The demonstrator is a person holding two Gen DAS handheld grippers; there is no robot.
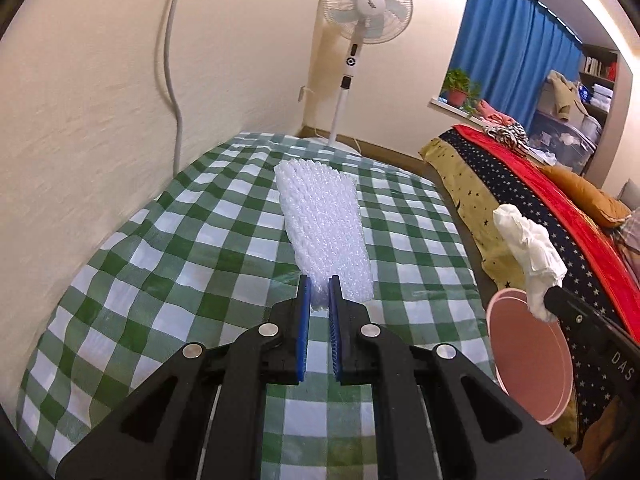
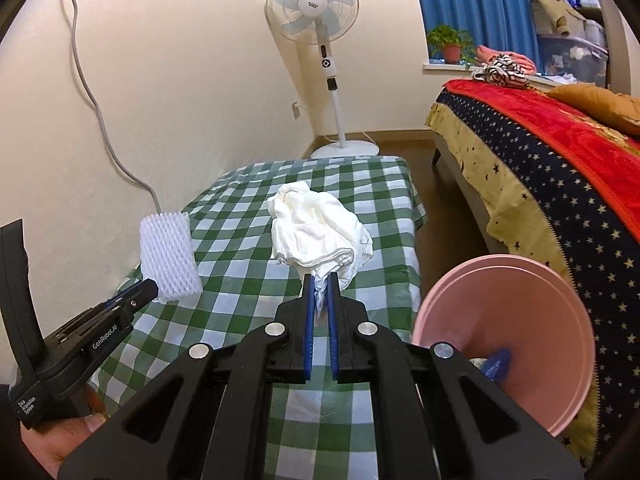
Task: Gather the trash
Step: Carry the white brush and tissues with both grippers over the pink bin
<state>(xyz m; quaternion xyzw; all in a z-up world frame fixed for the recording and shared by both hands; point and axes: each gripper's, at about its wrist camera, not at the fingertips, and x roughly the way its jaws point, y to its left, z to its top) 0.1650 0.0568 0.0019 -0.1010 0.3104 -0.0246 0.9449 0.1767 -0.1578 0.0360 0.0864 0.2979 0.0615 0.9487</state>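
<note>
My left gripper (image 1: 319, 280) is shut on a white foam net sleeve (image 1: 324, 232) and holds it above the green checked table (image 1: 160, 280). It also shows in the right wrist view (image 2: 170, 252), held by the left gripper (image 2: 154, 286). My right gripper (image 2: 320, 278) is shut on a crumpled white tissue (image 2: 316, 232), lifted over the table (image 2: 240, 300). The tissue also shows in the left wrist view (image 1: 528, 252). A pink bin (image 2: 508, 336) stands to the right of the table, with a blue scrap (image 2: 496, 364) inside. It also shows in the left wrist view (image 1: 528, 360).
A standing fan (image 2: 316, 4) is at the far wall behind the table. A bed with a star-print cover and red blanket (image 2: 560, 168) runs along the right, close to the bin. A grey cable (image 1: 172, 60) hangs down the left wall.
</note>
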